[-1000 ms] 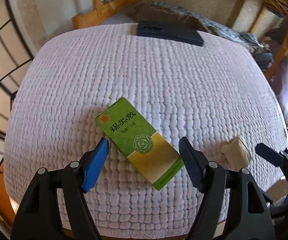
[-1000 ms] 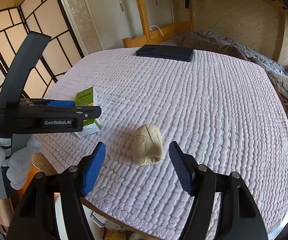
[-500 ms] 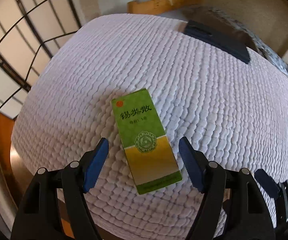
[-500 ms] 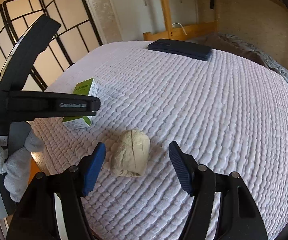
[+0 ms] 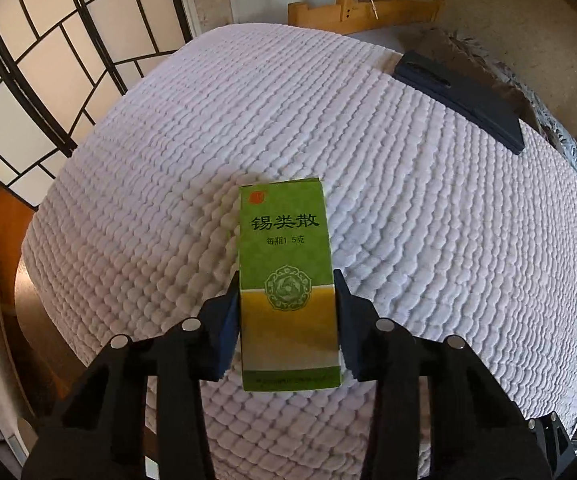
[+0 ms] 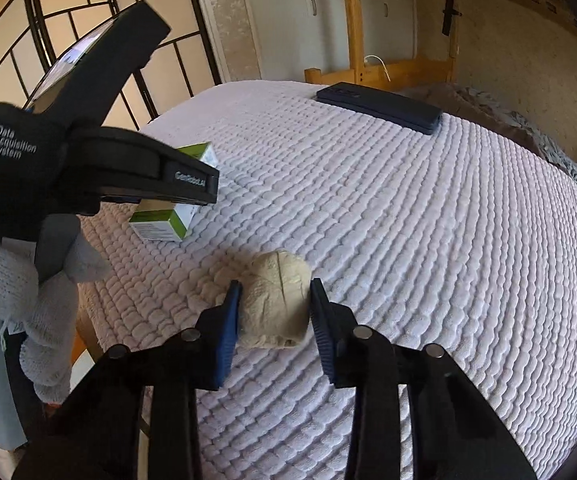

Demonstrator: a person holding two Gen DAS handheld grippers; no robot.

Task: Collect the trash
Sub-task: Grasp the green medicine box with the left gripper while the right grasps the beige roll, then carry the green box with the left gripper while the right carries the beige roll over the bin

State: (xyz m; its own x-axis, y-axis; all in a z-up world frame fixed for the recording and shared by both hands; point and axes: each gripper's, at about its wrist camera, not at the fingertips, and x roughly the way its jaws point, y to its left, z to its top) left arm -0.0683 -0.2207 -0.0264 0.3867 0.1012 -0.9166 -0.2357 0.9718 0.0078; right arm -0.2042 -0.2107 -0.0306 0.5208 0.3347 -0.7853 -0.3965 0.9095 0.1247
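A green and yellow medicine box (image 5: 286,280) with Chinese print lies lengthwise on the white quilted bed (image 5: 408,200). My left gripper (image 5: 287,280) is shut on its sides, blue pads pressed against both long edges. In the right wrist view a crumpled beige paper wad (image 6: 274,300) sits near the bed's front edge, and my right gripper (image 6: 275,292) is shut on it, pads touching both flanks. The same box (image 6: 172,216) shows there under the black left gripper body (image 6: 88,160), held by a hand in a grey knit glove (image 6: 28,300).
A flat dark blue case (image 5: 460,100) lies at the far side of the bed (image 6: 408,220), also seen as the dark case (image 6: 376,106). A wooden bed frame (image 6: 372,68) stands behind. A folding paper screen (image 5: 48,60) stands left. Rumpled grey bedding (image 5: 560,128) lies at the right.
Both grippers closed: the left on the green box after rolling to line up with it, the right on the beige wad after dropping slightly toward it.
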